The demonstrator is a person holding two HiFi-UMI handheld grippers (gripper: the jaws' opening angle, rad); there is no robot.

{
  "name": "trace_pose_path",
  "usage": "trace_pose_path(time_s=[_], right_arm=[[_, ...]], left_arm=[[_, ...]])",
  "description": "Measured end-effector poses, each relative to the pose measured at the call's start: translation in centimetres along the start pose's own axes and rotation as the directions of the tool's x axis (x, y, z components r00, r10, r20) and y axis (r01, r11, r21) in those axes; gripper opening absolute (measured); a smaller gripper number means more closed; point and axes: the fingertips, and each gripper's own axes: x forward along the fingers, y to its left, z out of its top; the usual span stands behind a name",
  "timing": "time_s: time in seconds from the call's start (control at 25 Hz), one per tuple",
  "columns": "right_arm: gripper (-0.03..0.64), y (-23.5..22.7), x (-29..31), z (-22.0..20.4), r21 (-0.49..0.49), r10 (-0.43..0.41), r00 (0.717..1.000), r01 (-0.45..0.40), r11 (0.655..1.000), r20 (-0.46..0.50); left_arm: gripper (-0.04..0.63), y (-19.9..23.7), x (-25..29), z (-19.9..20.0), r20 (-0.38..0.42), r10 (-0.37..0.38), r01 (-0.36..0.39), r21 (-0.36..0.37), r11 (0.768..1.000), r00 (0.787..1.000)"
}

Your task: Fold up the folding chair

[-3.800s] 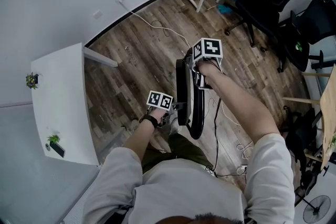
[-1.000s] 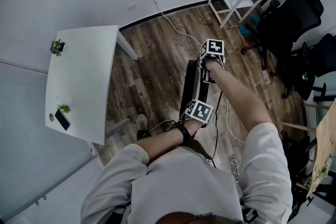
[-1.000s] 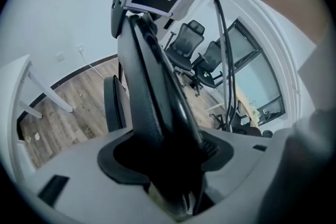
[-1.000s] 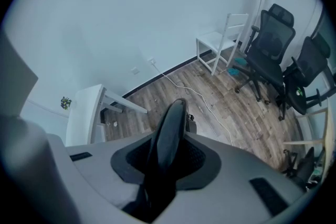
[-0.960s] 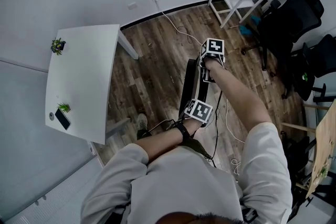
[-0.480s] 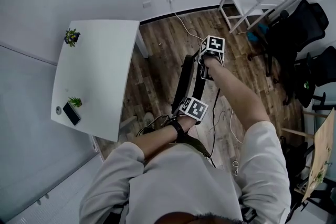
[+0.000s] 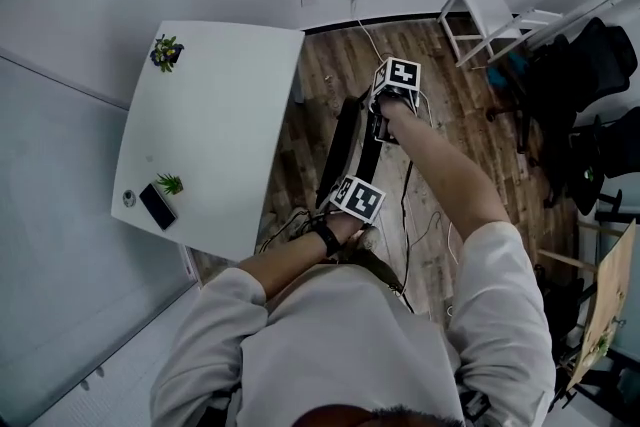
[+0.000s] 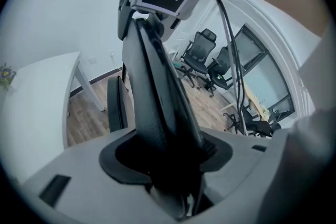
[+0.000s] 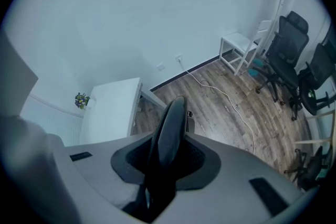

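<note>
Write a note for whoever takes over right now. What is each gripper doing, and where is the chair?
Left gripper: shut on the near end of the folding chair.
Right gripper: shut on the chair's far end.
Chair: folded flat, held between both grippers over the wood floor, beside the white table.
Done: the folding.
Left: probably just to set it down or lean it somewhere. Keep both grips until then.
</note>
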Motion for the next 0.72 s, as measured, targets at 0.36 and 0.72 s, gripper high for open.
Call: trace_pose_path(time_s=[0.36, 0.72], right_arm=[[0.106, 8.8, 2.8, 0.1, -0.048, 0.003, 1.000, -0.004, 0.999, -0.025], [0.107, 14.4, 5.0, 0.0, -0.066, 0.000, 0.999, -0.003, 0.998, -0.043]], left_arm=[[0.236, 6.9, -4.0, -2.3, 0.009, 0.015, -0.015, -0.060, 0.998, 1.000], [0.233, 11.8, -6.4, -3.8, 0.011, 0.022, -0.021, -0.085, 0.996, 1.000]])
